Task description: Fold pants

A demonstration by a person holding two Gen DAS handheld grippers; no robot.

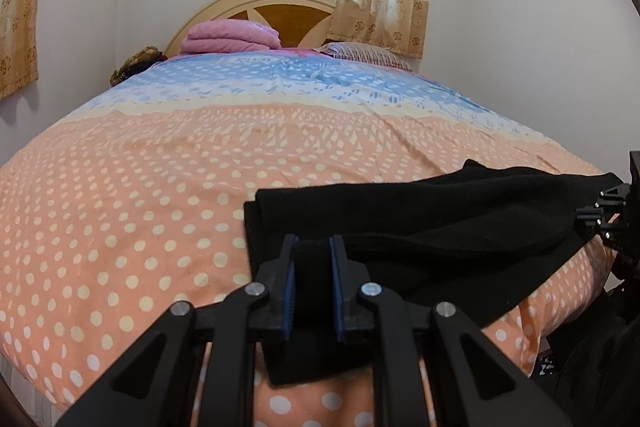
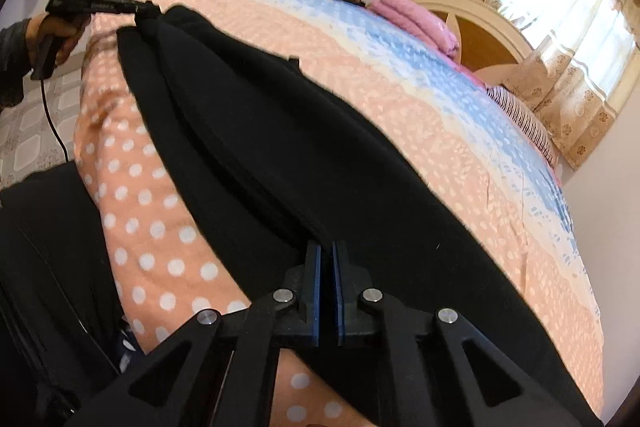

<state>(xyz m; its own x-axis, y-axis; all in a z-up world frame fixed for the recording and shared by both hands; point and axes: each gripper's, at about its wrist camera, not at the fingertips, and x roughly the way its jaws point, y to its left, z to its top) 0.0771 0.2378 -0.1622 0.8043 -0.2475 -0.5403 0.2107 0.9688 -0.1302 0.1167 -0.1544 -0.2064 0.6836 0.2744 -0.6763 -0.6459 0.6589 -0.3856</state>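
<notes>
Here the black pants (image 2: 288, 131) lie along the near edge of the bed (image 1: 160, 167), on the dotted orange cover, and their long axis runs sideways — from one gripper to the other. The left gripper (image 1: 313, 267) is clenched on one end of the pants; a thick fold of black cloth sits between its blue pads (image 1: 289, 287). The right gripper (image 2: 326, 275) is closed on the opposite end, its pads (image 2: 317, 287) almost together with only a thin edge of cloth between them.

In the right wrist view the left gripper (image 2: 142, 11) appears far up the cloth, held by the person's hand (image 2: 60, 35). In the left wrist view the right gripper (image 1: 600, 215) shows at the far right end. So each hand is at its own end of the pants, and the cloth is slightly stretched between them. I judge that the coming fold must go across this long axis — one end carried toward the other end.
</notes>
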